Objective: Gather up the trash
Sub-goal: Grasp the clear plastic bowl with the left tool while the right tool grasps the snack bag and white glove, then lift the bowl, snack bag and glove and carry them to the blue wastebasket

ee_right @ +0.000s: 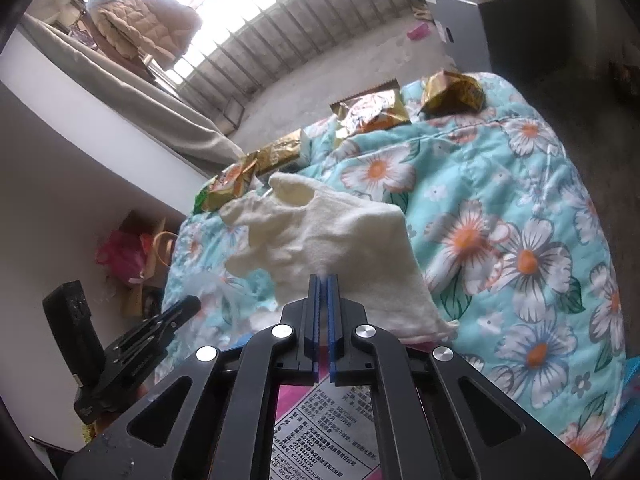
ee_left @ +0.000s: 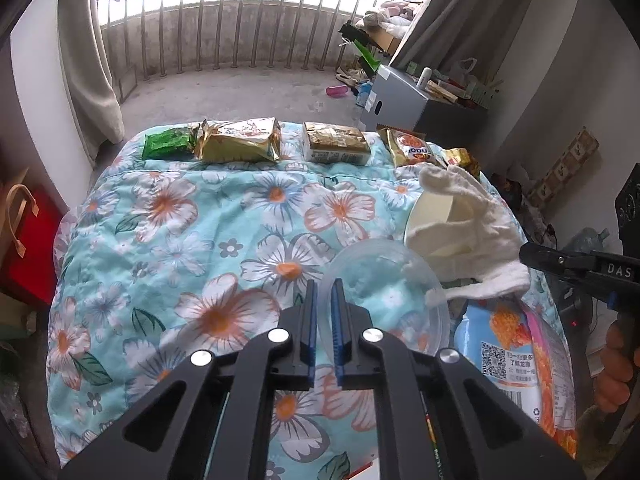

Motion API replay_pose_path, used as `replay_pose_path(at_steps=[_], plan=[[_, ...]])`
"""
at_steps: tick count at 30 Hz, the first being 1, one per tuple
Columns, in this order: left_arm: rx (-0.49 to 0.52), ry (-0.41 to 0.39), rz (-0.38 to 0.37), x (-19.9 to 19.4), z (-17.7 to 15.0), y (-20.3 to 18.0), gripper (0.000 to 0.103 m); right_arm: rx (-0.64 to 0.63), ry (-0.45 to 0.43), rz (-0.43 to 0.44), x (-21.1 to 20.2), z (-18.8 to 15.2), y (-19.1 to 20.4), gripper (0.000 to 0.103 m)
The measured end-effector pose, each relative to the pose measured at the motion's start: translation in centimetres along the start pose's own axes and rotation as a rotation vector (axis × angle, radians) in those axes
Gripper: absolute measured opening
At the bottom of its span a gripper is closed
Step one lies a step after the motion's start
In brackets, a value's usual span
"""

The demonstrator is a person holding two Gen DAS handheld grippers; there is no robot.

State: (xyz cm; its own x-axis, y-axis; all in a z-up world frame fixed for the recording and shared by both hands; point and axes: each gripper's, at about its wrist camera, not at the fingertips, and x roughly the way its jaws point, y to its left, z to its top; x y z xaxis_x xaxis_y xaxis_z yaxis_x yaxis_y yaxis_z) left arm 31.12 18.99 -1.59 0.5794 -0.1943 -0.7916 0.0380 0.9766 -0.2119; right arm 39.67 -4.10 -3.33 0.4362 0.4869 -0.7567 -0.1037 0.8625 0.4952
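My left gripper (ee_left: pixel 325 288) is shut on the rim of a clear plastic lid (ee_left: pixel 394 300) and holds it over the floral cloth (ee_left: pixel 192 216). My right gripper (ee_right: pixel 325 280) is shut on a white towel (ee_right: pixel 320 228), which hangs lifted above the cloth (ee_right: pixel 500 216). In the left wrist view the towel (ee_left: pixel 472 216) drapes over a cream paper bowl (ee_left: pixel 434 212), and the right gripper (ee_left: pixel 528 254) enters from the right. A blue and orange snack bag (ee_left: pixel 516 356) lies under the towel. Its printed back (ee_right: pixel 320 428) shows below my right gripper.
Several snack packets line the far edge: a green one (ee_left: pixel 166 144), a gold one (ee_left: pixel 244 140), a box-like pack (ee_left: pixel 336 144) and an orange-gold one (ee_left: pixel 412 148). A grey cabinet (ee_left: pixel 404 100) stands beyond. A red bag (ee_left: pixel 28 240) sits at the left.
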Motion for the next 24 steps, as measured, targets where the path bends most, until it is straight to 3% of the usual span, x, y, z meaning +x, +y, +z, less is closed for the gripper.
replay_pose_path(at_steps=[11,24], plan=[[-0.025,-0.083,-0.013,-2.5,0.5,0.2,0.006,-0.011,-0.105,0.098,-3.1,0.6,0.6,0.001],[-0.029,-0.167,-0.034,-5.6,1.2,-0.3,0.006,-0.028,-0.199,0.150,-6.3,1.2,1.3,0.001]])
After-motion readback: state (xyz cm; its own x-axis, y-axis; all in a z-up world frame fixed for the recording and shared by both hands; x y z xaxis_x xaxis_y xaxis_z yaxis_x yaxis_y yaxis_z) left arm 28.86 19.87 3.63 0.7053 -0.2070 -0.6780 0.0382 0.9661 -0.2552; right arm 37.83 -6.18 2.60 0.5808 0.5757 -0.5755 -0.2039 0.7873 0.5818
